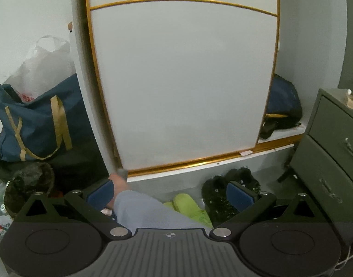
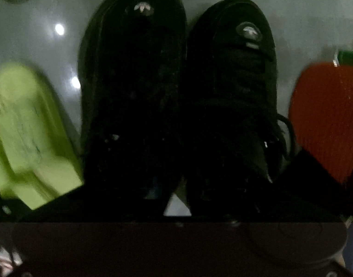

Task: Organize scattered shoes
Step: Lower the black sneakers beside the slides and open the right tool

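The left gripper (image 1: 170, 195) hangs spread wide and empty before the white cabinet door (image 1: 183, 80); below that door, on the floor, lie lime slippers (image 1: 190, 205) and black sneakers (image 1: 222, 194). From the right wrist, the sneakers (image 2: 176, 97) sit side by side, touching, slippers (image 2: 31, 133) just left. The right gripper's fingers are lost in darkness; I cannot tell their state. A blind grab there could knock the pair askew.
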The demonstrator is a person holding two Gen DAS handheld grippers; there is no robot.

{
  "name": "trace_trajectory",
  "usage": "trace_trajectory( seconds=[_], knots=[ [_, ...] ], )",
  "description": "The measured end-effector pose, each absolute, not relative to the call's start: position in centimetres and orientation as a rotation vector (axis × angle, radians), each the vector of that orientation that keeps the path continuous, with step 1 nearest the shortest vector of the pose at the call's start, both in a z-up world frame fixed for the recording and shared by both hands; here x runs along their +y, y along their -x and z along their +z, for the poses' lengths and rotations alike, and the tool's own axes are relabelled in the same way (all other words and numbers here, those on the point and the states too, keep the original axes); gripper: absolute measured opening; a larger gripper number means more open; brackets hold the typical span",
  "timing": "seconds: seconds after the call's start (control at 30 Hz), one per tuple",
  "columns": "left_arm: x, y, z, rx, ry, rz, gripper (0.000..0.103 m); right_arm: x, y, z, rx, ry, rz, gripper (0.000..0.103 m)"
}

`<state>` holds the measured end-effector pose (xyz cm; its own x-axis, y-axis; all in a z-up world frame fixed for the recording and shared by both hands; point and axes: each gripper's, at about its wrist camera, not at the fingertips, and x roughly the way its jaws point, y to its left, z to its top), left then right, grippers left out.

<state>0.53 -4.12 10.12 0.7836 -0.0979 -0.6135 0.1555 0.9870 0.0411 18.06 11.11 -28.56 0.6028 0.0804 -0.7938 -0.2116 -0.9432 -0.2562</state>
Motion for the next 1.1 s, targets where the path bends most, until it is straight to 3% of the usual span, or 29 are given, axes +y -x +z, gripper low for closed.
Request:
trace_trajectory(
  seconds=[0.23, 0.3, 0.47, 0.53, 0.73, 0.93, 1.0, 1.1],
  knots=[
    [-5.1, -0.3, 10.3, 0.661, -0.085, -0.206, 0.103, 7.3, -18.7, -26.9, -0.101, 2.461, 1.213, 0.096],
    [-5.3, -0.2, 10.2, 0.664, -0.087, -0.21, 0.103, 5.9, -18.6, -26.9, -0.271, 2.478, 1.196, 0.097],
    [-5.4, -0.2, 10.0, 0.67, -0.097, -0.209, 0.103, 5.8, -19.7, -28.0, -0.313, 2.462, 1.129, 0.1],
    [-5.2, -0.1, 10.0, 0.667, -0.097, -0.209, 0.103, 5.8, -20.2, -29.5, -0.284, 2.533, 1.086, 0.099],
    [-4.7, -0.1, 10.5, 0.657, -0.07, -0.218, 0.103, 7.7, -21.5, -26.1, -0.032, 2.25, 1.045, 0.103],
    [-3.2, 0.7, 11.6, 0.606, 0.01, -0.214, 0.103, 11.2, -21.4, -19.7, 0.271, 1.57, 0.885, 0.103],
    [-3.2, 0.8, 11.7, 0.599, 0.016, -0.21, 0.103, 13.5, -19.8, -19.7, 0.414, 1.33, 0.827, 0.103],
    [-3.7, 0.7, 11.6, 0.605, 0.001, -0.217, 0.103, 18.1, -17.2, -21.9, 0.534, 1.218, 0.823, 0.103]
  ],
)
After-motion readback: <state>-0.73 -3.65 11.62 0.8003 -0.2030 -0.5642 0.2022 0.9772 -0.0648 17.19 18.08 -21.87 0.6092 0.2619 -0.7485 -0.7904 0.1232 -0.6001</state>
